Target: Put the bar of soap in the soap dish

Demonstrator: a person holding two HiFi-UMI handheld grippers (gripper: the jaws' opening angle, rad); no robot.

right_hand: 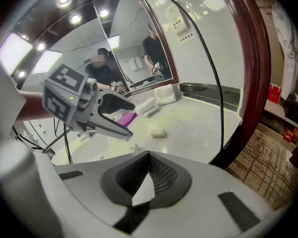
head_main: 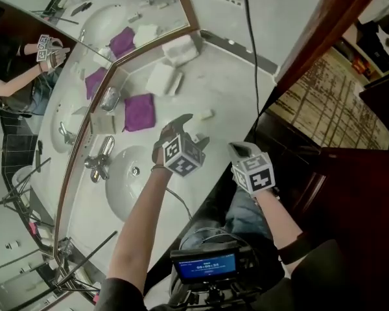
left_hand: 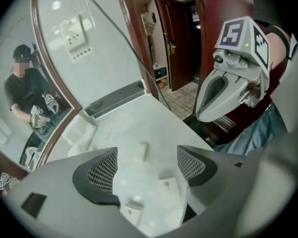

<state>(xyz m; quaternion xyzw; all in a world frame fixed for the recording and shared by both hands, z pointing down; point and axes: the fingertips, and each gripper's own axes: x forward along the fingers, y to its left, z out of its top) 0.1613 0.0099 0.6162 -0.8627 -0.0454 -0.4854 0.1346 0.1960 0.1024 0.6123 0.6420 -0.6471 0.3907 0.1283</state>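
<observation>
Left gripper view, left hand-held gripper (left_hand: 146,158) wide open, empty, bar of soap (left_hand: 140,151) lying beyond its jaws

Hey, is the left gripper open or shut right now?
Open. In the left gripper view the left gripper has its jaws standing wide apart, with the white counter showing through the gap and nothing gripped.

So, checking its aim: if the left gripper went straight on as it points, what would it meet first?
Likely the small cream rectangular bar of soap on the white stone counter, centred between the left gripper's open tongs; depth is unclear, possibly counter first.
</observation>
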